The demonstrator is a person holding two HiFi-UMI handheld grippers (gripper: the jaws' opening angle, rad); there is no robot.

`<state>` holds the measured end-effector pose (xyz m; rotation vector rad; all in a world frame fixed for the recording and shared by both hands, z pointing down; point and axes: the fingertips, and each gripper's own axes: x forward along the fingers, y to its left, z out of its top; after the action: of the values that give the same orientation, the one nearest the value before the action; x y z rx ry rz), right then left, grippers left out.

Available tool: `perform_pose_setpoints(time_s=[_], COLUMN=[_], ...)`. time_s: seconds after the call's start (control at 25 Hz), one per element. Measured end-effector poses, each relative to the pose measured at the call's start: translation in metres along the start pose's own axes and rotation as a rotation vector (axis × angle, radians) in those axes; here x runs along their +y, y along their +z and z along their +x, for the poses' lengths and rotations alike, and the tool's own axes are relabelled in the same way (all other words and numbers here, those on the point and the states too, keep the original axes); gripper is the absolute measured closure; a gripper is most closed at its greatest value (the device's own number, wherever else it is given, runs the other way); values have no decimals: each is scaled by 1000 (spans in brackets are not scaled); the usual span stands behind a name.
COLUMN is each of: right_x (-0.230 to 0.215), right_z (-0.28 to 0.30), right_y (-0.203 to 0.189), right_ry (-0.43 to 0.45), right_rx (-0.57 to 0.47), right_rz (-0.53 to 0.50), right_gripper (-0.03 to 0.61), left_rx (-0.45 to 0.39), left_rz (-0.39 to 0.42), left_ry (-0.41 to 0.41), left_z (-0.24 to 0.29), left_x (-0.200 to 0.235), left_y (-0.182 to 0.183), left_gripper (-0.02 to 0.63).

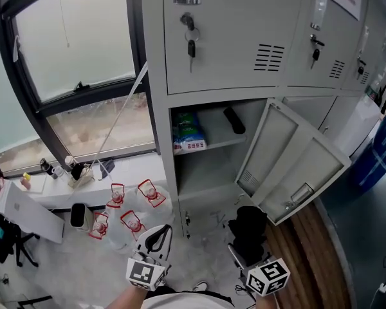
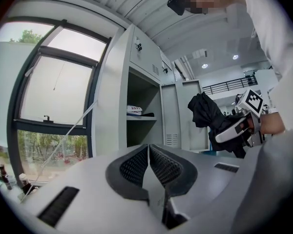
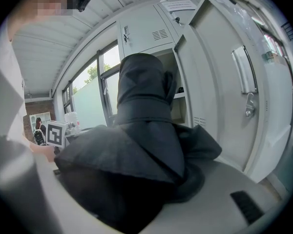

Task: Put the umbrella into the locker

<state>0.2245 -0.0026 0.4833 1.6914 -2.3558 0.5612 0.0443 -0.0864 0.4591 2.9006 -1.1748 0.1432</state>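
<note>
Umbrella point(image 3: 146, 130) was clamped in right hand-held gripper point(image 2: 229, 132) near the open locker point(image 1: 206, 169), not stowed yet; left hand-held gripper point(image 2: 149, 165) closed, empty.

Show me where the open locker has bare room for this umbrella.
Below the shelf the compartment looks bare, bordered by the locker's left wall and the open door. On the shelf, only a gap is free between the blue package and the dark object. Left of the locker, bottles crowd the floor.
</note>
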Motion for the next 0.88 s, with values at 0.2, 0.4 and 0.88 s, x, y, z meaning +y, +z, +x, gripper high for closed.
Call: perform_pose_setpoints(time_s=[0.2, 0.4, 0.88], right_x=[4, -11, -14], right_z=[2, 6, 30], right_y=[-1, 2, 17], right_ry=[-26, -79, -166], right_rx=[34, 63, 108], right_rz=[-19, -33, -72], right_gripper=[373, 373, 373], left_rx=[-12, -22, -31], left_rz=[-13, -19, -28], left_ry=[-35, -57, -36], left_z=[5, 6, 8], left_x=[2, 9, 36], left_y=[-1, -6, -5], left_gripper=[583, 588, 586])
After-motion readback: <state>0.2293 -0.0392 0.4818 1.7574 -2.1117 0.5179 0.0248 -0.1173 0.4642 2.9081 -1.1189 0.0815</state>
